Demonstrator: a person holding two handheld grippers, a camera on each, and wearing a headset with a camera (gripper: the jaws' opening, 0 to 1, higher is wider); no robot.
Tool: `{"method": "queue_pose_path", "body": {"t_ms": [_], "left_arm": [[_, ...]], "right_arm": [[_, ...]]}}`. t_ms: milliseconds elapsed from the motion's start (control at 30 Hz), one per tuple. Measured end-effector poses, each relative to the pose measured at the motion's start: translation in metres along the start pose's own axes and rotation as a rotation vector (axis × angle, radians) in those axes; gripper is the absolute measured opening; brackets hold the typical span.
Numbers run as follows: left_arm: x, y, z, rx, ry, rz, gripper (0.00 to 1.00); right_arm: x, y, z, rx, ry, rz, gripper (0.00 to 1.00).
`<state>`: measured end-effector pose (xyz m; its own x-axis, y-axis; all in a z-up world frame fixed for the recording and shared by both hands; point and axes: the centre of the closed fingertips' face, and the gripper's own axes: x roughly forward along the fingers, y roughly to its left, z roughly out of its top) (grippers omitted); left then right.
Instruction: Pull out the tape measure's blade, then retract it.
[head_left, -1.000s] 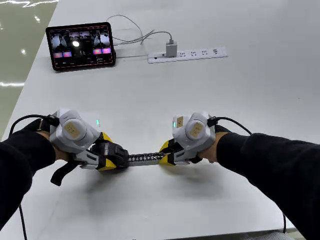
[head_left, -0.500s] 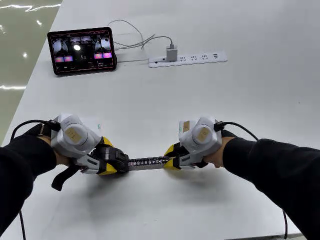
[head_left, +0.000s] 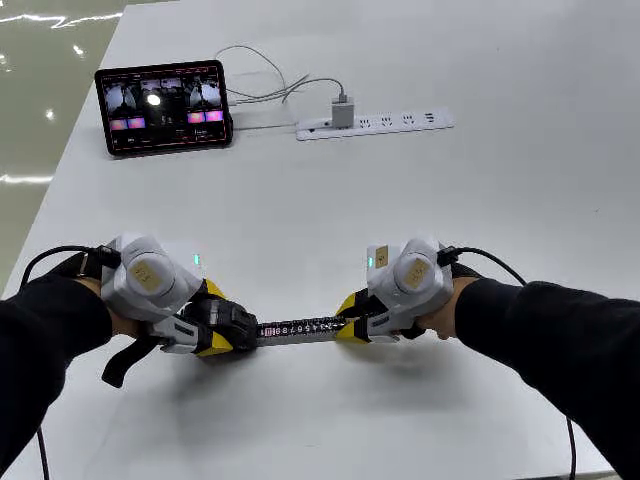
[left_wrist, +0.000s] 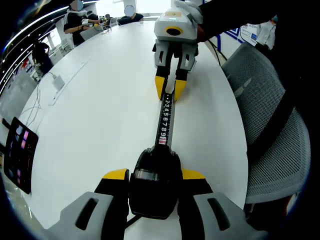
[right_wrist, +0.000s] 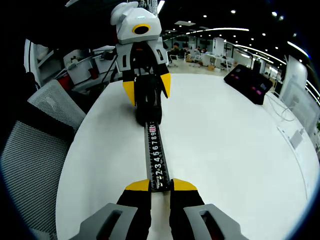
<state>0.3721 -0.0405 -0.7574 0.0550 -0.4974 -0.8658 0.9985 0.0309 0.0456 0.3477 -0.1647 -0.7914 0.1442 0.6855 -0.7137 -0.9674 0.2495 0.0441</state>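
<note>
In the head view, a dark rectangular tablet with a lit screen (head_left: 165, 105) lies at the upper left of the white table (head_left: 480, 220). Thin white cables (head_left: 262, 62) loop away from it toward the right.

At the lower left a black sleeve (head_left: 45, 325) leads to the left gripper (head_left: 220, 318), a grey-white tool with yellow-tipped jaws. Its jaws are pressed against the two sides of the black, rounded plastic tape measure (head_left: 232, 320), clamping the case between them. In the left gripper view the same case (left_wrist: 154, 182) sits at bottom centre, with a yellow tip on either side.

From the case's mouth the narrow black metal blade with white numerals (head_left: 298, 327) runs straight toward the right, low along the tabletop. Whether it touches the surface cannot be told. A red mark sits on it right at the mouth.

At the lower centre-right, the right gripper (head_left: 348, 320) pinches the blade's free end. In the right gripper view its yellow tips are drawn together on that end at bottom centre, and the numbered strip (right_wrist: 154, 155) leads up the frame to the case held by the other tool.

At the upper centre-right of the head view, a long white power strip (head_left: 395, 120) lies flat, with a white charger block (head_left: 343, 110) plugged in near its left end.

A grey mesh chair back (left_wrist: 260, 115) fills the right side of the left gripper view.
</note>
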Motion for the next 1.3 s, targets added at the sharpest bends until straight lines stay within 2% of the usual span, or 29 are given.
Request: {"method": "queue_pose_path", "body": {"t_ms": [1300], "left_arm": [[0.000, 0.000, 0.000, 0.000, 0.003, 0.002, 0.32]], "right_arm": [[-0.016, -0.005, -0.019, 0.021, 0.004, -0.010, 0.09]]}}
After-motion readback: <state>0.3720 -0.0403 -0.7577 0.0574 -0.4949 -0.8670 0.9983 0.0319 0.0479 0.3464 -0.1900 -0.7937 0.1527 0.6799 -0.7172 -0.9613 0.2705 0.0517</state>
